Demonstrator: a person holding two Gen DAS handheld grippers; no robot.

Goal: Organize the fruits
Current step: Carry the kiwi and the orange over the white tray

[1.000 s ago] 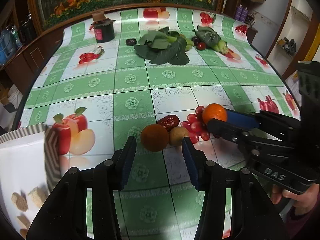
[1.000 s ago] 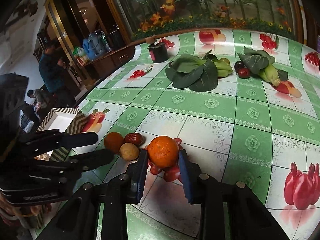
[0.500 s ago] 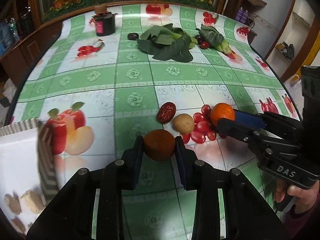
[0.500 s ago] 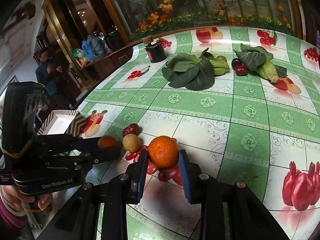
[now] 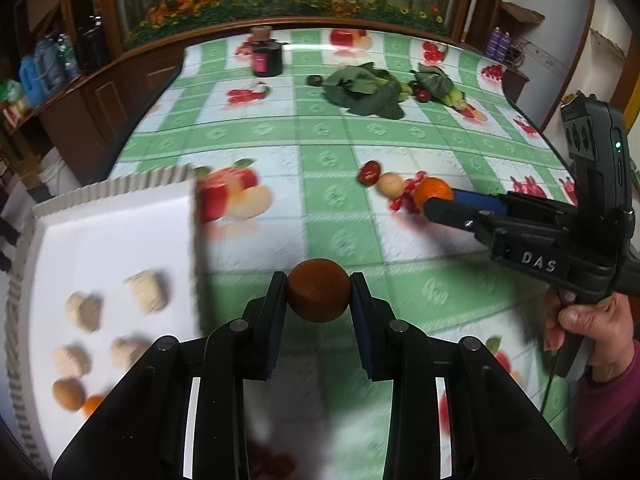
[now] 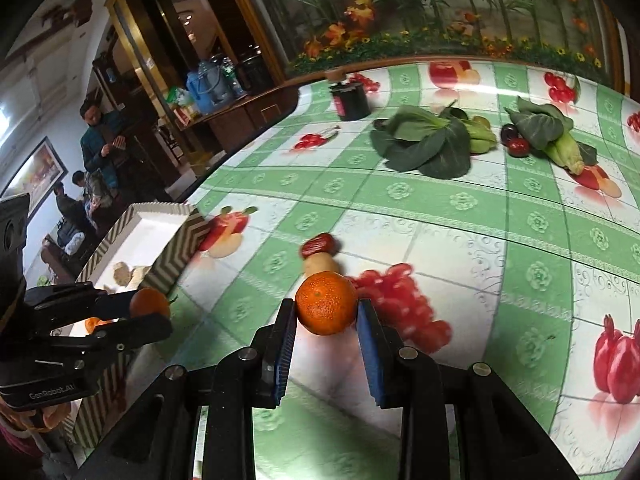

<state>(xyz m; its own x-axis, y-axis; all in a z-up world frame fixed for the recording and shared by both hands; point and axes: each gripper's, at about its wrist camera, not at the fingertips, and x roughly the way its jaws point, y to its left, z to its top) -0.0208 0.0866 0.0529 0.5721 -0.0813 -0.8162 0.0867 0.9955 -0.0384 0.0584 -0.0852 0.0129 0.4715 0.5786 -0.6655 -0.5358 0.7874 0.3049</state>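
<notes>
My left gripper (image 5: pixel 318 285) is shut on a dull brownish-orange round fruit (image 5: pixel 318 298), held above the tablecloth just right of the white box (image 5: pixel 112 240). The box has zigzag-patterned sides and holds several pale lumps and a small orange. My right gripper (image 6: pixel 325 309) is shut on a bright orange mandarin (image 6: pixel 326 302) over the printed grapes. Just beyond it on the cloth lie a red date (image 6: pixel 318 245) and a pale round fruit (image 6: pixel 320 266). The right wrist view shows the left gripper (image 6: pixel 148 316) with its fruit beside the box (image 6: pixel 148 224).
Leafy greens (image 5: pixel 366 90), a corn cob (image 6: pixel 566 152) and dark plums (image 6: pixel 516 142) lie at the far side. A black jar (image 5: pixel 267 56) stands at the back. The table's edge runs close behind the box, on the left. People sit beyond it at left.
My left gripper closed on the brownish-orange fruit, picked it up and carried it left toward the white box. The right gripper kept its hold on the mandarin and hardly moved.
</notes>
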